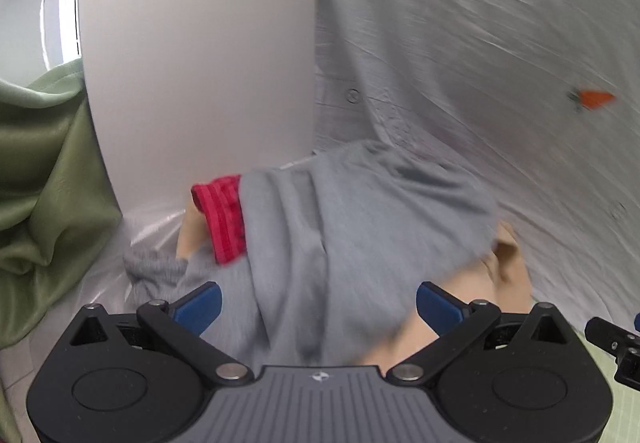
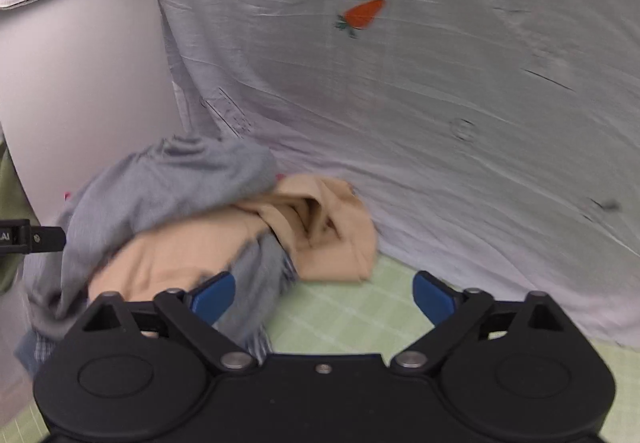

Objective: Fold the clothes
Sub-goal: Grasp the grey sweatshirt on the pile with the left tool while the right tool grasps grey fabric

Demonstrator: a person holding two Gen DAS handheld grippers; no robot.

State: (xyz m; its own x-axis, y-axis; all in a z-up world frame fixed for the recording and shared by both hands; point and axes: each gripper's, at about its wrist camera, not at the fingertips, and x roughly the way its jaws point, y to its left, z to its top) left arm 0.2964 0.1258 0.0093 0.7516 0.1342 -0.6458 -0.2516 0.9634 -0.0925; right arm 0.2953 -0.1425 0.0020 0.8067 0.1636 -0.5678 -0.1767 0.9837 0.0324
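Note:
A heap of clothes lies against a grey sheet. A grey garment (image 1: 352, 227) is draped on top, over a tan garment (image 1: 508, 259) and a red striped piece (image 1: 224, 215). My left gripper (image 1: 318, 307) is open right above the grey garment, its blue pads wide apart. In the right wrist view the grey garment (image 2: 176, 179) and the tan garment (image 2: 320, 227) lie ahead to the left. My right gripper (image 2: 324, 299) is open and empty over the green mat, its left pad near the grey cloth.
A grey sheet (image 2: 440, 103) with a carrot print (image 2: 362, 15) hangs behind the heap. A pale rounded panel (image 1: 192, 55) stands to the left, with green fabric (image 1: 44, 171) beside it. A green checked mat (image 2: 348, 319) lies under the right gripper. The left gripper's tip (image 2: 32, 235) shows at the left edge.

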